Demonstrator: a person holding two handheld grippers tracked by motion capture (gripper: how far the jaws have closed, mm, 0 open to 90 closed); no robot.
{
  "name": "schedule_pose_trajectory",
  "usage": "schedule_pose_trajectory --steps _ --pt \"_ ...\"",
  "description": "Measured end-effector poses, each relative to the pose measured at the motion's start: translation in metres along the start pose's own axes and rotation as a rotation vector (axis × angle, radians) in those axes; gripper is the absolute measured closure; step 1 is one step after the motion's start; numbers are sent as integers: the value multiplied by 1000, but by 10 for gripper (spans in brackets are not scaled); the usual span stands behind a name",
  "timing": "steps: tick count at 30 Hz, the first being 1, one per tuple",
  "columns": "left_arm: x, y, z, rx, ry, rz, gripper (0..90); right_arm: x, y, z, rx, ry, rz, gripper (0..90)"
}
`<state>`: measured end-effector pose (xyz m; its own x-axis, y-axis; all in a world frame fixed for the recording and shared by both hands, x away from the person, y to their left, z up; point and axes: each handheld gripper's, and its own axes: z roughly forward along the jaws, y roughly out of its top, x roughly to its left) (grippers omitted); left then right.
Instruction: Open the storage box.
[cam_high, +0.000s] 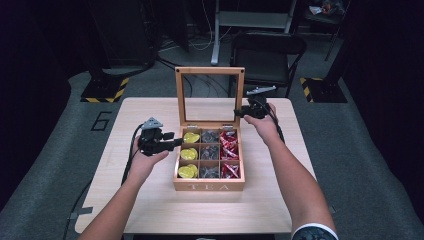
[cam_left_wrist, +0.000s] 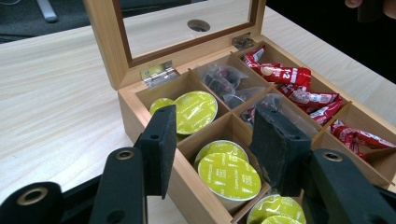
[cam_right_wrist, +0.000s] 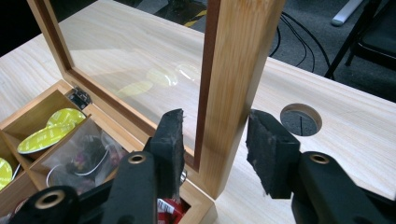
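Two bare forearms rise from the bottom edge. The left gripper (cam_high: 172, 143), centre-left, points right with jaws parted; the right gripper (cam_high: 239, 113), upper centre, points left, jaws parted.

The left claw (cam_high: 172, 143) is black, topped by a grey three-cornered plate, with a black cable trailing from its body. The right claw (cam_high: 239, 113) is black too, with the same grey plate and cable. Up close, each claw has two black arms with brass-ringed screw holes, ending in thick, flat, dark foam pads (cam_left_wrist: 161, 144) with rough, worn edges (cam_right_wrist: 268, 149). The person's forearms are bare; a dark short sleeve (cam_high: 312, 232) with a white band at its hem shows on the right arm.
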<state>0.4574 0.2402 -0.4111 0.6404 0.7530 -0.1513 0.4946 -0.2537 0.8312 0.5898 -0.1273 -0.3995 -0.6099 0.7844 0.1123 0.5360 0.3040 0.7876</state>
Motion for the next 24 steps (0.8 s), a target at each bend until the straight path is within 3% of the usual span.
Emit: schedule_pose_trajectory --steps 9,18,24 --pt "-2 -3 -4 -9 0 -4 482 4 -3 -18 -11 -8 -34 515" --pt "0 -9 -10 -23 7 -25 479 19 -12 -43 -41 -8 -64 506" --pt "0 -11 -16 -15 27 -10 479 30 -23 -53 -54 17 -80 499"
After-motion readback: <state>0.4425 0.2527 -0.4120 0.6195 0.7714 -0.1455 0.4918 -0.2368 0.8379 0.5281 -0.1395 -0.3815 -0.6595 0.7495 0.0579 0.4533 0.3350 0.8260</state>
